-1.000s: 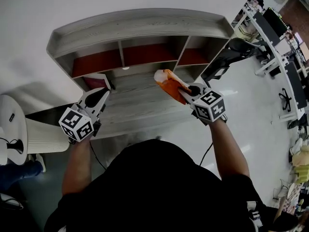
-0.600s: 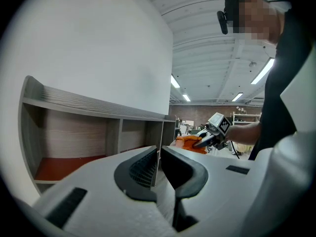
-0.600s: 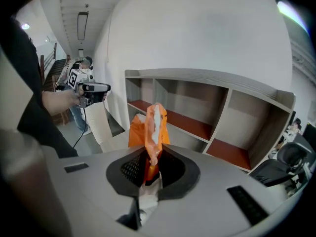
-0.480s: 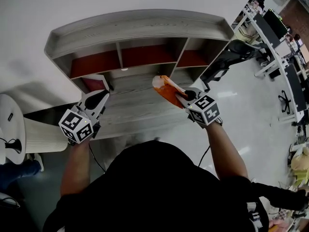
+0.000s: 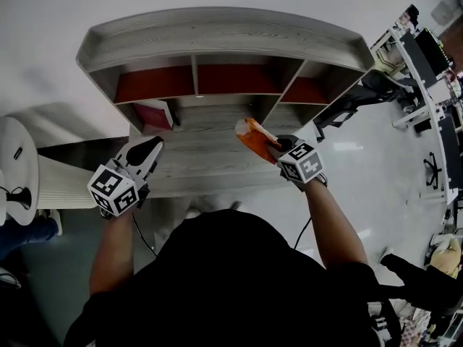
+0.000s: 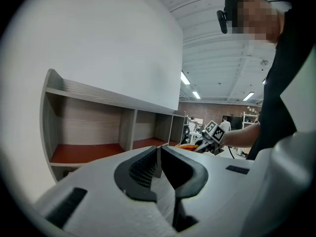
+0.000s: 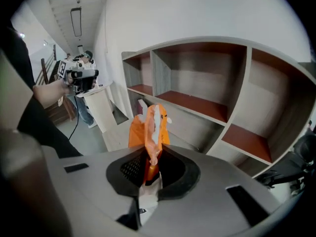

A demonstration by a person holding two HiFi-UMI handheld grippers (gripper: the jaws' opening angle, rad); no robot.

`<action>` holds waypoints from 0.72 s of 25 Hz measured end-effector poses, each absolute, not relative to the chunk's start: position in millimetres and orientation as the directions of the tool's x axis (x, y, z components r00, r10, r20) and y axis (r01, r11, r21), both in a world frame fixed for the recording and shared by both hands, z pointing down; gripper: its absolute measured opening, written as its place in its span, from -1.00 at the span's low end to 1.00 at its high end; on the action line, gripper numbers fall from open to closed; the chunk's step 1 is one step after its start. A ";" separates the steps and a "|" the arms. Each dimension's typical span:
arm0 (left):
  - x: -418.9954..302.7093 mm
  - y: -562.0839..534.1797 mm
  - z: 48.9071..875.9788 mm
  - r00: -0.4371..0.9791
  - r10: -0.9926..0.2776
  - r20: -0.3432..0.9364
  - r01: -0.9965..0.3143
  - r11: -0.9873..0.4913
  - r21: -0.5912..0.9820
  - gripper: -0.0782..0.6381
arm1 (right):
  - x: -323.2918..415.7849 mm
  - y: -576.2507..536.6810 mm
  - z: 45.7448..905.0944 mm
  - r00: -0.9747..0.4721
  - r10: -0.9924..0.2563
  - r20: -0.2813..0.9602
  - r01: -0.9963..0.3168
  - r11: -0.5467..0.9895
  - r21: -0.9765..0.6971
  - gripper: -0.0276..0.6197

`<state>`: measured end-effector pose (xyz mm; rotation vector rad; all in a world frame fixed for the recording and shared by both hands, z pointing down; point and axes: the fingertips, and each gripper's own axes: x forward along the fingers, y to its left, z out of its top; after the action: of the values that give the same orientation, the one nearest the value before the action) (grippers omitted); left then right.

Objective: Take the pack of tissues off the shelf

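An orange pack of tissues (image 5: 253,136) is pinched by one end in my right gripper (image 5: 278,148), which is shut on it. The pack hangs in the air over the front of the grey wooden shelf unit's (image 5: 217,35) low board, touching nothing else. In the right gripper view the pack (image 7: 148,130) stands upright between the jaws of the right gripper (image 7: 150,167), with the red-floored compartments behind it. My left gripper (image 5: 147,150) hovers at the shelf's left end; in its own view the left gripper (image 6: 159,158) is shut and holds nothing.
A pink and white packet (image 5: 154,113) stands in the lower left compartment. A white round stand (image 5: 16,172) is on the floor to the left. A black office chair (image 5: 347,103) and desks with monitors (image 5: 427,56) lie to the right.
The right gripper with the orange pack has drawn a little back from the shelf, towards the person. The left gripper has stayed about where it was.
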<state>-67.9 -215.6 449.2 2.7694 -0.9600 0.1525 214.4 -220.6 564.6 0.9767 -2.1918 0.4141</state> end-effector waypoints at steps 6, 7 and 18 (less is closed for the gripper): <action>-89.1 -213.2 461.6 0.736 -0.648 0.197 -0.677 -0.715 0.175 -0.68 | 201.7 -230.6 610.6 -0.494 -0.455 0.741 -0.715 0.697 -0.048 -0.83; -91.6 -213.0 464.5 0.728 -0.655 0.203 -0.685 -0.706 0.178 -0.68 | 200.1 -232.1 619.2 -0.502 -0.440 0.745 -0.712 0.699 -0.066 -0.83; -106.6 -205.2 499.4 0.652 -0.705 0.280 -0.758 -0.620 0.203 -0.68 | 170.8 -237.8 715.1 -0.552 -0.282 0.785 -0.646 0.740 -0.188 -0.83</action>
<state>-106.6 -205.2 499.4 2.5698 -1.1706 0.2489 170.8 -237.8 715.1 0.6958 -2.1611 0.5989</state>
